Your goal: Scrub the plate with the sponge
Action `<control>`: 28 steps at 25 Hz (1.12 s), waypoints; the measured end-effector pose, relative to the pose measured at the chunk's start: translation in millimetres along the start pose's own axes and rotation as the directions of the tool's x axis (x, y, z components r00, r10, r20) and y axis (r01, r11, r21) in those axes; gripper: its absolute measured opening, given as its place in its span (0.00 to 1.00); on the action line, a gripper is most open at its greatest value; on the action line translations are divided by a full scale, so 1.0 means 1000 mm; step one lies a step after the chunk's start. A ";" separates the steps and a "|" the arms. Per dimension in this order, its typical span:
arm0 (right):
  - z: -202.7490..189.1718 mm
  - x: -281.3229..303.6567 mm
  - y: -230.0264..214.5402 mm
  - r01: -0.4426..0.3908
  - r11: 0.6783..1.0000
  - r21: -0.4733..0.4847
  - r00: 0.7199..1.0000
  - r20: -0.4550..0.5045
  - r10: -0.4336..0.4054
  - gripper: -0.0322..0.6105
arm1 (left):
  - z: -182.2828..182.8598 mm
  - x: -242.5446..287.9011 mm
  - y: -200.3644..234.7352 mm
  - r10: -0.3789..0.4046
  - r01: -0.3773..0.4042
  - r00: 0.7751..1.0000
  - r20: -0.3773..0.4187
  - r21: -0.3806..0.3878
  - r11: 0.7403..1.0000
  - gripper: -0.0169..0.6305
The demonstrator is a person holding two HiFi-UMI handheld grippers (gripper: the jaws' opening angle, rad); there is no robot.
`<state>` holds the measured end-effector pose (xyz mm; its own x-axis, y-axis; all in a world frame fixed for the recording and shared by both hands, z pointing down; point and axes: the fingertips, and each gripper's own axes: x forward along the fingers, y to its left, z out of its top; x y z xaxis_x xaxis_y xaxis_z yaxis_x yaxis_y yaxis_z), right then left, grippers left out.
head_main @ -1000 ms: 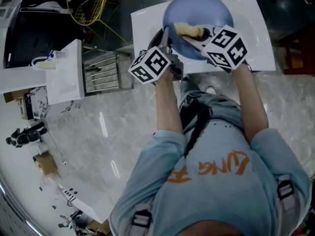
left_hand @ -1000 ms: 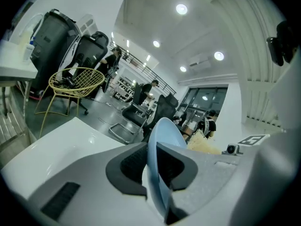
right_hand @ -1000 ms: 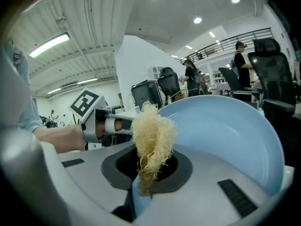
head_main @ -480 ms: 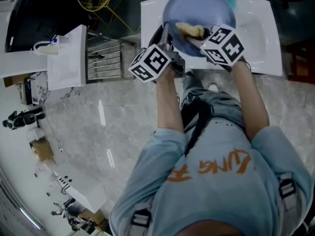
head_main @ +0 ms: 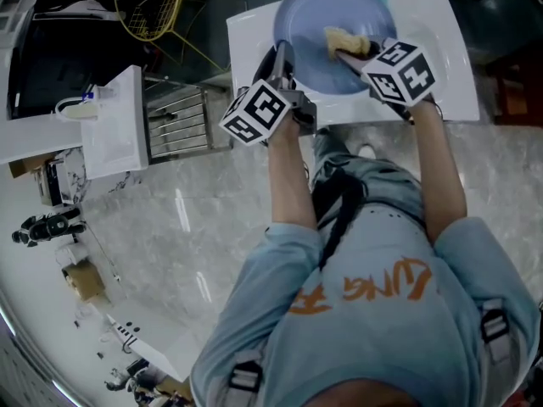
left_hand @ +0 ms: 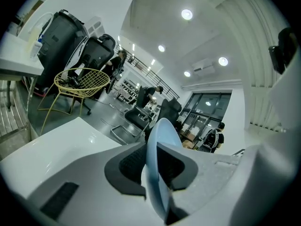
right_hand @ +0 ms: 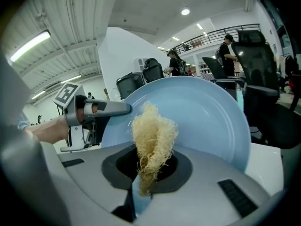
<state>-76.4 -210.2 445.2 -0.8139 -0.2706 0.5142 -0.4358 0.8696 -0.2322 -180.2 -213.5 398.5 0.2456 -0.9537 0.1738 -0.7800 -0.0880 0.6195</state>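
Here's where it's at: the pale blue plate [head_main: 335, 32] is held tipped up, with the white basin [head_main: 441, 75] under it, and its hollow face looks toward the person's right side. The left gripper [head_main: 283, 61] has the plate by its left rim. In the left gripper view the plate's edge runs straight in between the two dark pads [left_hand: 131, 161], and they're pinched onto it, one on each face. That's the holding hand, nothing more.

The right gripper [head_main: 346, 55] is clamped on the sponge [head_main: 344, 38] — a straw-coloured, fibrous loofah kind of thing, not a foam block. In the right gripper view it sticks up out of the jaws lengthwise, its long axis running the way the gripper points, with the free tip poking at the plate's face. From the head view it sits on the right half of the plate, a bit in from the right rim, aimed at the plate's middle.

My read: scrubbing is under way, and the left half of the plate's face lies ahead of the sponge tip, over toward the left gripper. So the next stroke is the right hand's job — pushing along the sponge's own length across the middle. I can't tell how hard the fibres actually press on the plate.
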 end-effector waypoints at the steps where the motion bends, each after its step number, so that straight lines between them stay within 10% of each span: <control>1: -0.002 -0.004 -0.006 0.014 1.000 0.008 1.000 0.000 -0.014 0.10 | -0.001 0.003 -0.002 -0.004 0.004 1.000 -0.003 0.002 1.000 0.09; 28: -0.035 -0.115 -0.101 0.264 0.946 0.187 0.960 0.048 -0.277 0.10 | -0.021 0.049 -0.049 -0.073 0.075 0.996 -0.052 0.029 0.997 0.09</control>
<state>75.0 -252.2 438.6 -0.6790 -0.5205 0.5178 -0.6987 0.6745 -0.2383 -118.1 -249.9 393.0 0.3315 -0.9285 0.1675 -0.7757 -0.1671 0.6086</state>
